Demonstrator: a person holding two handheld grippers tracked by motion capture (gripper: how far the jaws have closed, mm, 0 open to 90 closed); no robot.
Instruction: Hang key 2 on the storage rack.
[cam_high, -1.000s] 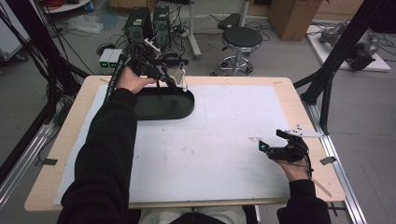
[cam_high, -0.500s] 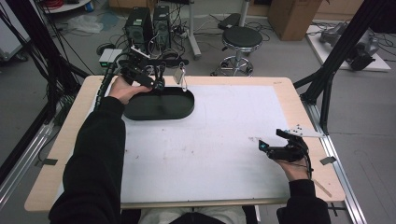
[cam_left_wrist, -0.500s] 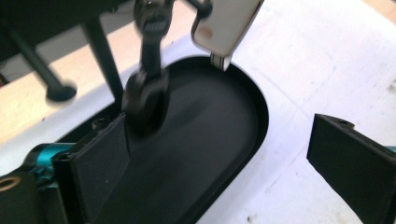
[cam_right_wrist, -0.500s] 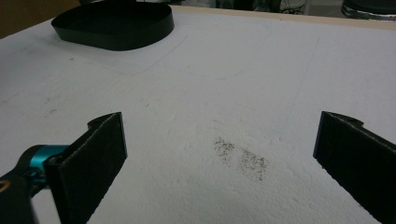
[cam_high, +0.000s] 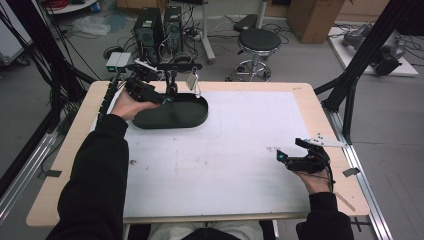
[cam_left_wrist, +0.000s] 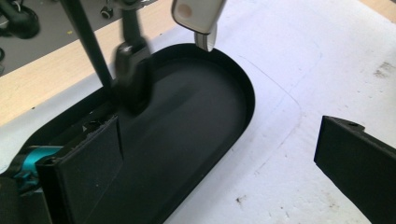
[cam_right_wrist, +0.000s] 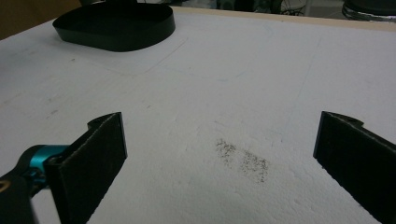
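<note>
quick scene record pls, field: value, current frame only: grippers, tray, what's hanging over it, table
surface: white sheet on a wooden table
tray: black oval tray, far left of the sheet, looks empty
stand: black stand rising at the tray's far rim
hanging item: small white tag-like object dangling above the tray; identity unclear
left gripper: over the tray's left end, jaws open, holding nothing
right gripper: low over the sheet near the right edge, jaws open, holding nothing
marks: dark smudge on the sheet between the right jaws

Left claw (cam_high: 167, 97) sits over the black tray's (cam_high: 192, 117) rim; right claw (cam_high: 285, 156) rests apart.
</note>
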